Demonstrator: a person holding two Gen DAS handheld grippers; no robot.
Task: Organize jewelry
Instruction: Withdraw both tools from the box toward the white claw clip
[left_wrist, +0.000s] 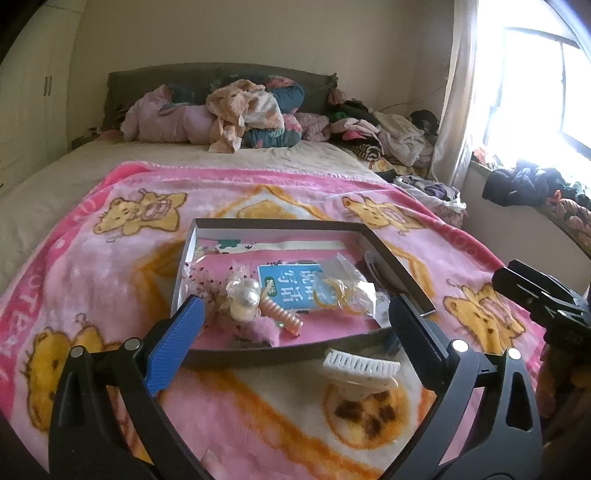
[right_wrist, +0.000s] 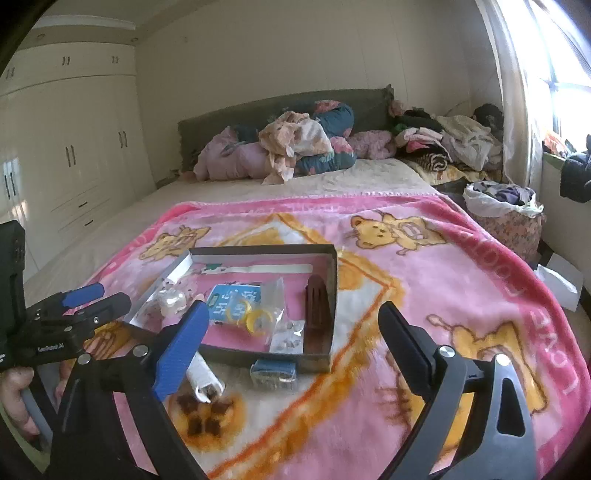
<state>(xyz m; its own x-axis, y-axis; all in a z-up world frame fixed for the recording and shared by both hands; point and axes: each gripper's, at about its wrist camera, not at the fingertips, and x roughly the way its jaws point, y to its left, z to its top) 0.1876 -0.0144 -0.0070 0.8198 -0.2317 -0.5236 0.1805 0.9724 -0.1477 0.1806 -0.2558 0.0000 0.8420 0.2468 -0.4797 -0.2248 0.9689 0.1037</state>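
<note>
A shallow dark box (left_wrist: 280, 223) lies on the pink bear blanket (left_wrist: 110, 266). Inside it are a pearl hair piece (left_wrist: 242, 299), a spiral hair tie (left_wrist: 282, 317), a blue card (left_wrist: 291, 284) and yellow rings in a clear bag (left_wrist: 332, 295). A white claw clip (left_wrist: 360, 369) rests on the blanket just in front of the box. My left gripper (left_wrist: 295, 314) hovers open over the box's near edge, holding nothing. The right wrist view shows the box (right_wrist: 328, 258) with a brown hair clip (right_wrist: 317, 310), the ring bag (right_wrist: 255, 317), and a small blue packet (right_wrist: 273, 371) outside it. My right gripper (right_wrist: 295, 314) is open and empty.
Heaped clothes and pillows (right_wrist: 295, 147) sit by the headboard. More clothes (right_wrist: 443, 144) and a full bag (right_wrist: 506, 206) lie at the right. A wardrobe (right_wrist: 74, 147) lines the left wall, a bright window (left_wrist: 535, 92) the right. A hand (right_wrist: 14, 391) holds the left gripper (right_wrist: 105, 295).
</note>
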